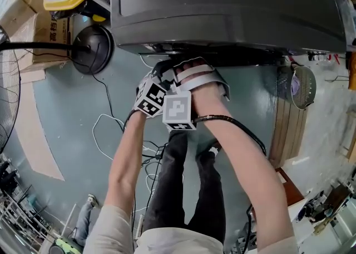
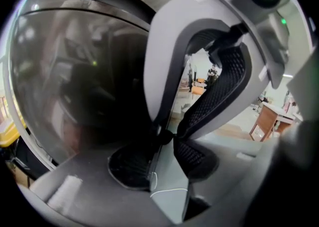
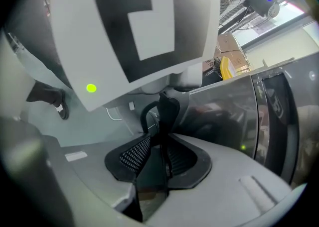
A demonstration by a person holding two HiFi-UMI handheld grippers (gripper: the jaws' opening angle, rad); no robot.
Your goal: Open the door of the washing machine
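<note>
The dark grey washing machine (image 1: 222,8) fills the top of the head view, and its glossy dark rounded door (image 2: 79,81) is just beside both tools. The left hand-held gripper (image 2: 167,139) and the right hand-held gripper (image 3: 162,139) sit side by side at the machine's front edge, each with its jaws drawn almost together on a thin dark edge of that door

The person wears pale short sleeves (image 1: 111,229) and dark trousers (image 1: 173,191); the left gripper (image 2: 164,139) and right gripper (image 3: 163,140) each have a grey-white shell, black mesh-textured fingers (image 3: 130,154) and a marker cube (image 1: 178,111) with black-and-white squares, and a black cable (image 1: 240,128) loops from the right unit.
</note>
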